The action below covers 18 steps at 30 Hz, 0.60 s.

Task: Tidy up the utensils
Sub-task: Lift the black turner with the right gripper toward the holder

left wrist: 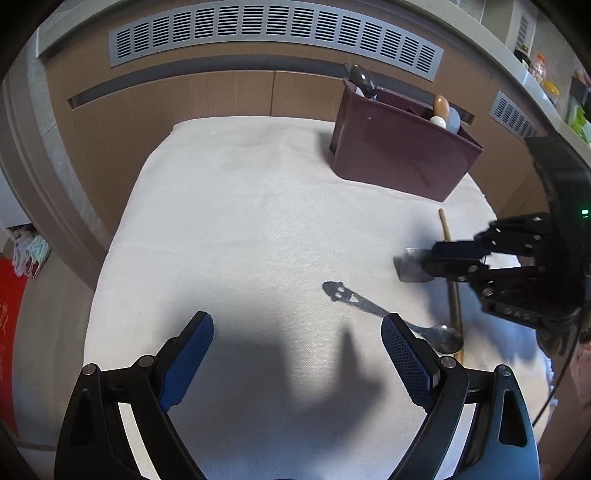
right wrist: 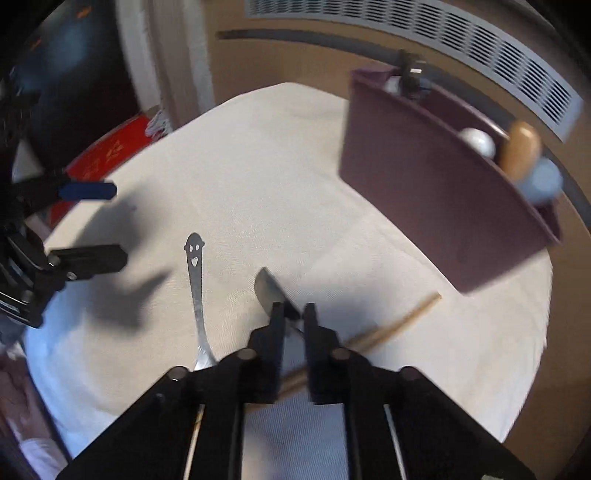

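My right gripper (right wrist: 293,314) is shut on a flat grey metal utensil (right wrist: 271,288), whose broad blade-like end sticks out past the fingertips. In the left wrist view that utensil (left wrist: 413,264) and the right gripper (left wrist: 430,264) hang low over the cloth at the right. A metal spoon (left wrist: 365,306) with a smiley-face handle lies beside it, as do wooden chopsticks (left wrist: 452,273). My left gripper (left wrist: 297,325) stands open above the cloth, empty, just left of the spoon's bowl. The maroon utensil caddy (left wrist: 399,158) stands at the far right.
A white cloth (left wrist: 240,206) covers the table. The caddy (right wrist: 436,199) holds a dark spoon (left wrist: 364,81), a wooden spoon (left wrist: 441,105) and pale round-ended utensils. A brown wall panel with grey vents (left wrist: 273,33) runs behind. A red mat (right wrist: 107,155) lies off the table's edge.
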Each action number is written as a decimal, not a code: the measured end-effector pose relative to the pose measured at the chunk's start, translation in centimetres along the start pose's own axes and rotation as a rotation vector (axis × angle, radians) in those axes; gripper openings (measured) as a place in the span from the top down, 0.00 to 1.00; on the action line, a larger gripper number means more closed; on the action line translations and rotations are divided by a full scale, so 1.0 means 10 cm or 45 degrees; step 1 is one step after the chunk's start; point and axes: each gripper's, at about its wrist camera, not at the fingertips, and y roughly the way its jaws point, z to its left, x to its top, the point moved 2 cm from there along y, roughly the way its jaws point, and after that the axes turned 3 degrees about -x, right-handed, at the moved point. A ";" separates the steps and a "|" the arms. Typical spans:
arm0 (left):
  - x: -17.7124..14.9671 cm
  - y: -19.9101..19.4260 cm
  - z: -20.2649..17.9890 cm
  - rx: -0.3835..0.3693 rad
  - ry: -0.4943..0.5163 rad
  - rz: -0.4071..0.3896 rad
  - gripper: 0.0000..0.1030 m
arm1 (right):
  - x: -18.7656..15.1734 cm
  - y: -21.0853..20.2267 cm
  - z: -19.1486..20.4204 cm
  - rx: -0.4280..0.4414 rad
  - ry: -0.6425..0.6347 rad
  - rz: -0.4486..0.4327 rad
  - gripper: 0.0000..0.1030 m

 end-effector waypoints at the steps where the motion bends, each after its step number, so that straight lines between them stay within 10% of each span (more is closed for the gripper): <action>1: 0.01 0.00 -0.02 -0.023 0.000 -0.009 0.11 | -0.03 -0.07 -0.09 -0.006 0.058 -0.004 0.94; 8: 0.06 0.08 -0.36 -0.140 0.088 -0.007 0.11 | -0.42 -0.33 -0.46 -0.124 0.271 -0.036 0.89; 11: 0.00 0.09 -0.48 -0.106 0.120 -0.005 0.11 | -0.53 -0.38 -0.36 -0.194 0.158 -0.061 0.84; 15: -0.06 0.09 -0.40 -0.047 0.050 -0.015 0.11 | -0.58 -0.39 -0.07 -0.105 -0.048 -0.109 0.50; 18: -0.07 0.08 -0.26 -0.020 -0.046 -0.033 0.11 | -0.41 -0.27 0.20 -0.085 -0.232 -0.170 0.47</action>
